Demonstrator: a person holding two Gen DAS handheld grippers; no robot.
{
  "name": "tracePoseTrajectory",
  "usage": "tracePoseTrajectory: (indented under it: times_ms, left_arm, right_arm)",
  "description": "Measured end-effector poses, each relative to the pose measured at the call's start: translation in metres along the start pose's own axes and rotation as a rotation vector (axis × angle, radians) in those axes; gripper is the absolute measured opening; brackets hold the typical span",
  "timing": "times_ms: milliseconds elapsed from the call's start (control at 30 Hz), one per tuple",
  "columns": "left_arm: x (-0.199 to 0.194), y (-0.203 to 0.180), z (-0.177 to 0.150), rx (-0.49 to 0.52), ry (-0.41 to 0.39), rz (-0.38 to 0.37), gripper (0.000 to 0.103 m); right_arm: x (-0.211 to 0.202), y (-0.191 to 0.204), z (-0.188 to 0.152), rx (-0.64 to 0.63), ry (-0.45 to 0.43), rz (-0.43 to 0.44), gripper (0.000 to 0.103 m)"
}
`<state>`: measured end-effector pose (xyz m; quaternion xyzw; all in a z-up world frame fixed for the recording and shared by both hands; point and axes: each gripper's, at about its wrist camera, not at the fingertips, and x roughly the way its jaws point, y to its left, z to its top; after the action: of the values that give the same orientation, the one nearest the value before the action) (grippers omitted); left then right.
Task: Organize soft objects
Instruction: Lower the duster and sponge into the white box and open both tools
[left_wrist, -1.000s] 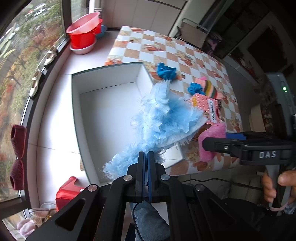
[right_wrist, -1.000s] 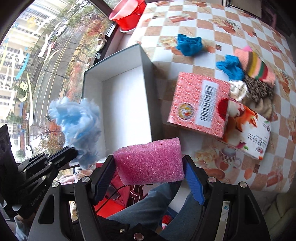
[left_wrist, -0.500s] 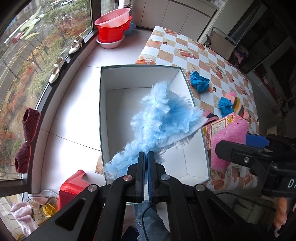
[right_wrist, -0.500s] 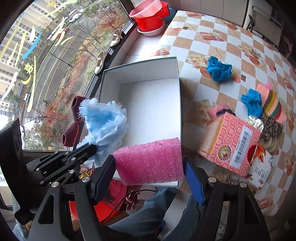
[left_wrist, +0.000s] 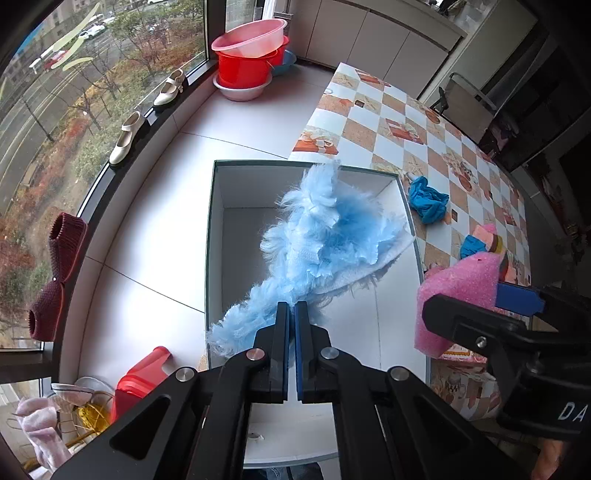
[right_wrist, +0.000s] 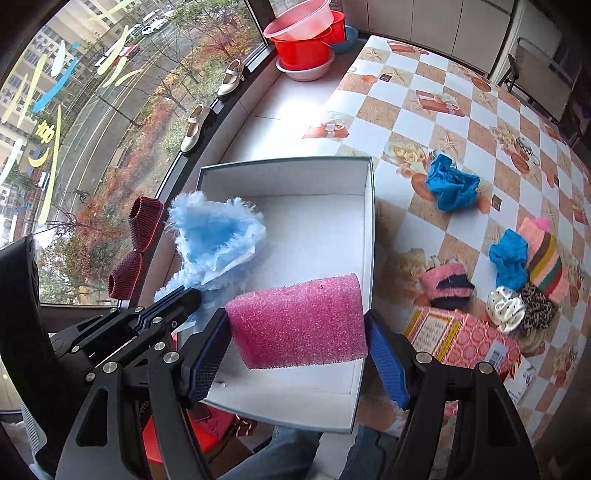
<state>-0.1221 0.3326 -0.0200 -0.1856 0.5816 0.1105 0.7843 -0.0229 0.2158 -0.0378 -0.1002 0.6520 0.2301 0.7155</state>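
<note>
My left gripper (left_wrist: 291, 314) is shut on a fluffy light-blue cloth (left_wrist: 325, 236) and holds it above the open white box (left_wrist: 216, 229). It also shows in the right wrist view (right_wrist: 218, 240), over the box's left wall (right_wrist: 280, 170). My right gripper (right_wrist: 297, 349) is shut on a pink sponge (right_wrist: 299, 325), held above the box's near half; the sponge also shows in the left wrist view (left_wrist: 458, 291). Two blue cloths (right_wrist: 452, 182) (right_wrist: 509, 258), a pink fuzzy item (right_wrist: 445, 286) and other soft items (right_wrist: 524, 306) lie on the checkered table (right_wrist: 424, 118).
A pink printed carton (right_wrist: 465, 343) lies on the table right of the box. Stacked red and pink basins (left_wrist: 251, 55) stand on the white ledge by the window. Shoes (left_wrist: 127, 136) and dark red slippers (left_wrist: 55, 277) line the sill. A red stool (left_wrist: 142, 376) is below left.
Both grippers have moved over the white box with their loads; the blue cloth and the pink sponge now hang above its interior. The pink carton has slid toward the right edge of view.
</note>
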Motion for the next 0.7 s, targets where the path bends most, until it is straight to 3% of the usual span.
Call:
tracePoseTrajectory:
  times_ms: [700]
  left_arm:
    - [0.052, 0.003, 0.027, -0.049, 0.080, 0.025, 0.003]
  right_arm:
    - [0.056, -0.008, 0.042, 0.036, 0.037, 0.010, 0.074]
